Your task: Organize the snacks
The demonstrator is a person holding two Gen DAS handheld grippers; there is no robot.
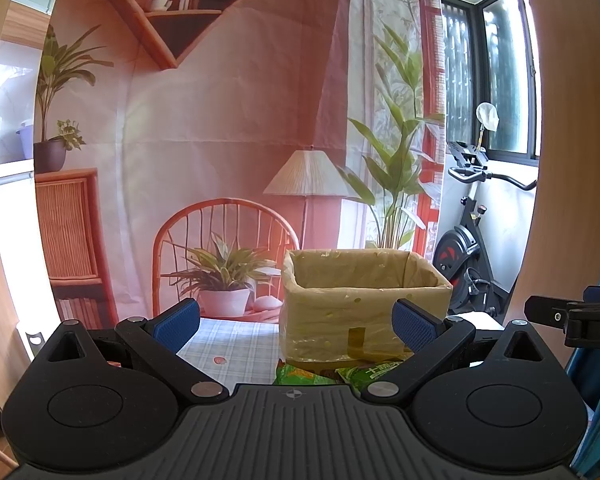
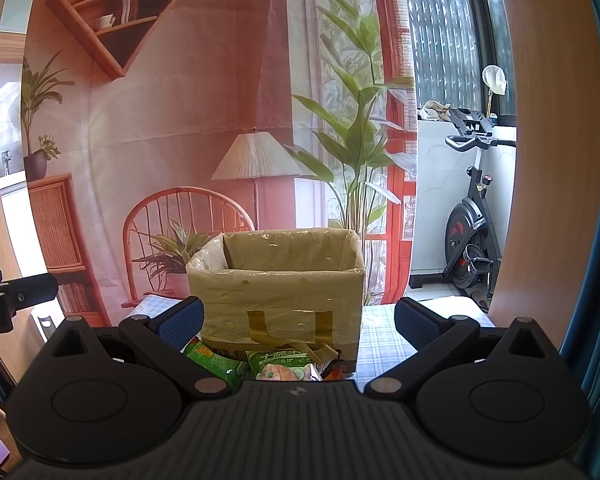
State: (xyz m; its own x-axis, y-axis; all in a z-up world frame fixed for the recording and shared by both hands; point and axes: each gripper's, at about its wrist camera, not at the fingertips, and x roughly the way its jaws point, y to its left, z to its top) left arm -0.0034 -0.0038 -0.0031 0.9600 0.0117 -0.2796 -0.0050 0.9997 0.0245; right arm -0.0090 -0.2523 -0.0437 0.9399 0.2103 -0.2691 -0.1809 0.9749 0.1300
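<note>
An open cardboard box (image 1: 364, 312) (image 2: 280, 296), wrapped in clear film and taped, stands on the checked tablecloth (image 1: 232, 348) (image 2: 384, 340). Green snack packets (image 1: 312, 376) (image 2: 284, 362) lie at the box's near side, partly hidden behind each gripper body. My left gripper (image 1: 296, 322) is open, held above the table, with the box's left half between its blue pads and nothing gripped. My right gripper (image 2: 298, 320) is open too, framing the box front, empty. The inside of the box is hidden from both views.
A printed backdrop of a room hangs behind the table (image 1: 220, 140). An exercise bike (image 1: 472, 248) (image 2: 472, 240) stands at the right by the window. The right gripper's tip (image 1: 572, 318) shows at the left view's right edge, and the left gripper's tip (image 2: 16, 296) at the right view's left edge.
</note>
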